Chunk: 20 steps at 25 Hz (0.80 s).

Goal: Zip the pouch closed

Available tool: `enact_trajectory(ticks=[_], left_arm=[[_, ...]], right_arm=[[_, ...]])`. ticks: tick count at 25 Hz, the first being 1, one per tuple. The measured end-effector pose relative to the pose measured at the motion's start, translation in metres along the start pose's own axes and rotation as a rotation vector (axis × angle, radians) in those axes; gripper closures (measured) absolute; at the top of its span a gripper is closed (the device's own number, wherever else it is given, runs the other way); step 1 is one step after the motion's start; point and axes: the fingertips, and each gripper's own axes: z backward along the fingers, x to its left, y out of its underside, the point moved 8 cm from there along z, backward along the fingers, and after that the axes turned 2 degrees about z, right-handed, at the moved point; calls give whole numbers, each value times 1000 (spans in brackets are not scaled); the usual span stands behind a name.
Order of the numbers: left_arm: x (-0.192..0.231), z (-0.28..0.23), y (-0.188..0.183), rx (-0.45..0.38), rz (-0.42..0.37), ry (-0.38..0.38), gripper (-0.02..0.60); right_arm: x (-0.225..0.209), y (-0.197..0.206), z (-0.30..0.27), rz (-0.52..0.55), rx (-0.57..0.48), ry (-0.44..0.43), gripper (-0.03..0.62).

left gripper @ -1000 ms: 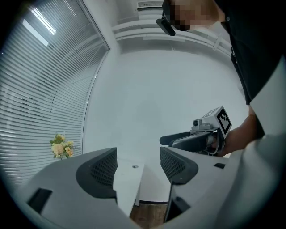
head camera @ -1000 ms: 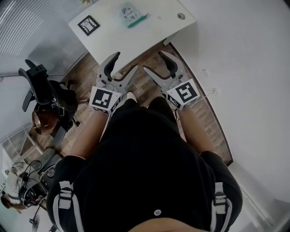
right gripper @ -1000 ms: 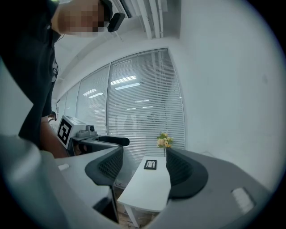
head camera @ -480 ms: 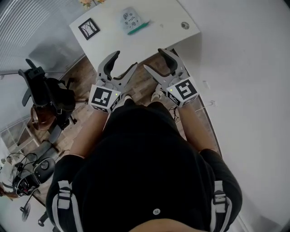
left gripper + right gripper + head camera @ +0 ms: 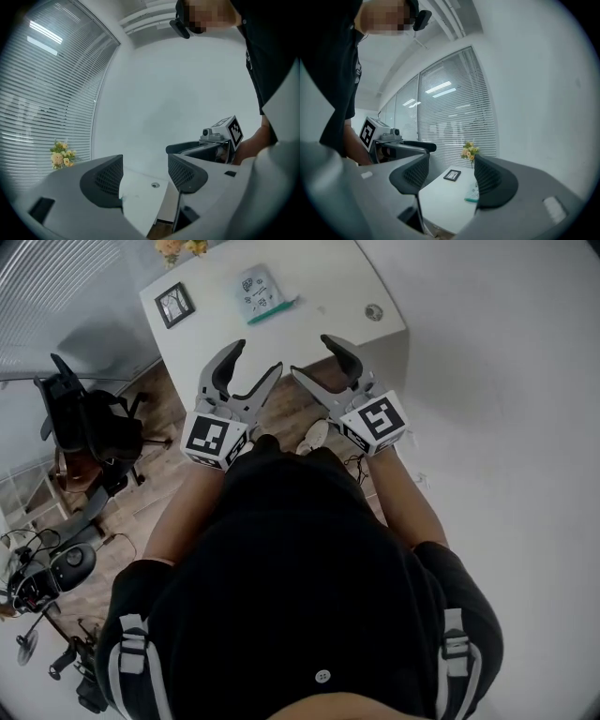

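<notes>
A pale patterned pouch (image 5: 255, 289) with a green zip edge lies flat near the far side of the white table (image 5: 319, 306); in the right gripper view the pouch (image 5: 471, 193) peeks out beside the jaw. My left gripper (image 5: 251, 368) is held above the floor before the table's near edge, open and empty. My right gripper (image 5: 317, 360) hangs beside it, likewise open with nothing between its jaws. Both are well short of the pouch. Each gripper appears in the other's view: the right gripper (image 5: 213, 143) and the left gripper (image 5: 401, 143).
A small black picture frame (image 5: 174, 304) stands left of the pouch, with flowers (image 5: 178, 247) at the table's far corner. A round cable hole (image 5: 373, 312) marks the tabletop's right side. A black office chair (image 5: 89, 432) stands to the left on wooden flooring (image 5: 112, 512). White wall at right.
The view has shifted so the table and pouch sit a little further left and up. Both grippers stay open, held side by side, edging slightly nearer the table.
</notes>
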Motion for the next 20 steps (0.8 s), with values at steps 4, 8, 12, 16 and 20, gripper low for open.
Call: enact_trajectory(ticks=[4,8,12,16,20], left_arm=[[-18,-24,0,8,-3,-57,295],[-29,-34,0,20,1,-119,295],[-30,-40,1,34,15,-159,295],[-24,-47,3,45,28,-190,295],[-9,-54,8,45,45,-206,295]], right_arm=[[-31,3,13,-2,-4,-55,295],[-51,3,18,-8,-4,-101,295],[-66,6,13,-24,5,-134,295],[-76,11,1,-35,20,-170,295],[-83,15,-17,-34,39,-197,295]])
